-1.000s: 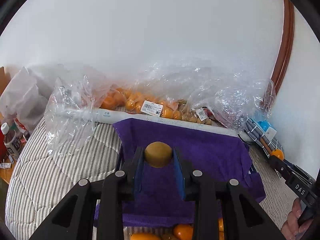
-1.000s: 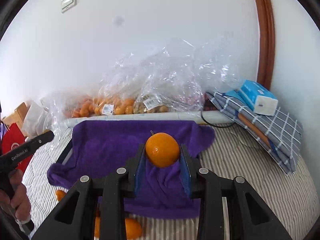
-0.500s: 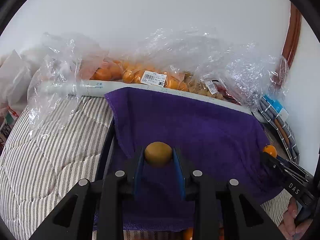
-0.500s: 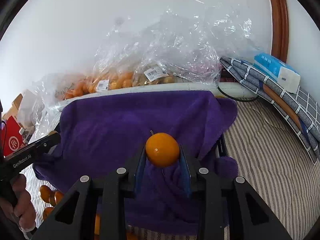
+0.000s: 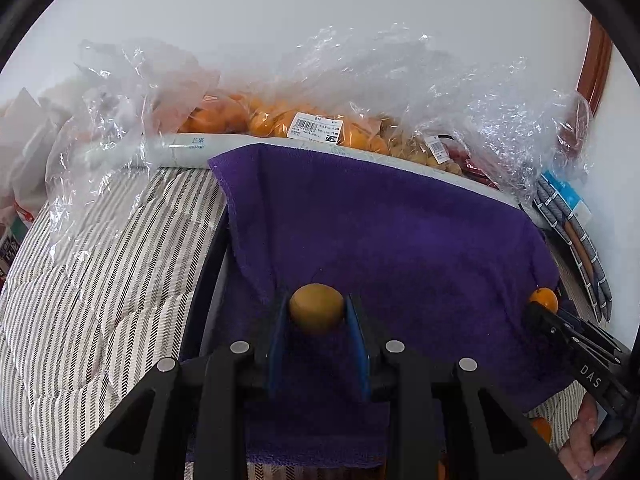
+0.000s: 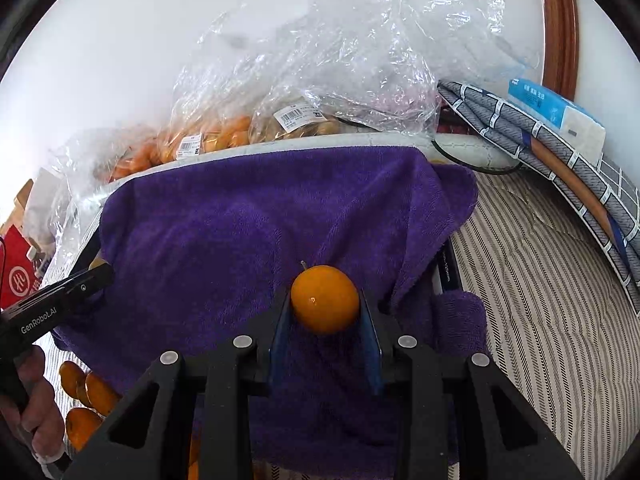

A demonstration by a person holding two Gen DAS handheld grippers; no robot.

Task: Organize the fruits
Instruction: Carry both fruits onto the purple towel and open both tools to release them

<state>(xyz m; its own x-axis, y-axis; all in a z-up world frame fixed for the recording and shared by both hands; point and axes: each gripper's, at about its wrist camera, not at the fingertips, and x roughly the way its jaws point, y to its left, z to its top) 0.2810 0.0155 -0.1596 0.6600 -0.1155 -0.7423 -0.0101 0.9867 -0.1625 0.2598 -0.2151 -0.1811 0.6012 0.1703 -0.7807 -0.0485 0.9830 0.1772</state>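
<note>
My left gripper (image 5: pixel 317 312) is shut on a dull brownish-orange fruit (image 5: pixel 317 307) and holds it over the near left part of a purple towel (image 5: pixel 392 232). My right gripper (image 6: pixel 325 304) is shut on a bright orange (image 6: pixel 325 298) with a short stem, over the towel's (image 6: pixel 240 240) near right part. The towel drapes over a dark tray edge (image 5: pixel 208 280). The right gripper also shows at the right of the left wrist view (image 5: pixel 548 312) with its orange (image 5: pixel 543 299). The left gripper tip shows at the left of the right wrist view (image 6: pixel 92 276).
Clear plastic bags of oranges (image 5: pixel 280 118) and other fruit line the wall behind the towel (image 6: pixel 224 136). Loose oranges (image 6: pixel 86 400) lie on the striped bedding (image 5: pixel 100 280) near the towel's front edge. A folded checked cloth (image 6: pixel 560 152) with a blue tissue pack (image 6: pixel 556 110) sits at the right.
Both grippers have moved forward and lower over the purple towel, each still holding its fruit. The towel now fills more of both views.
</note>
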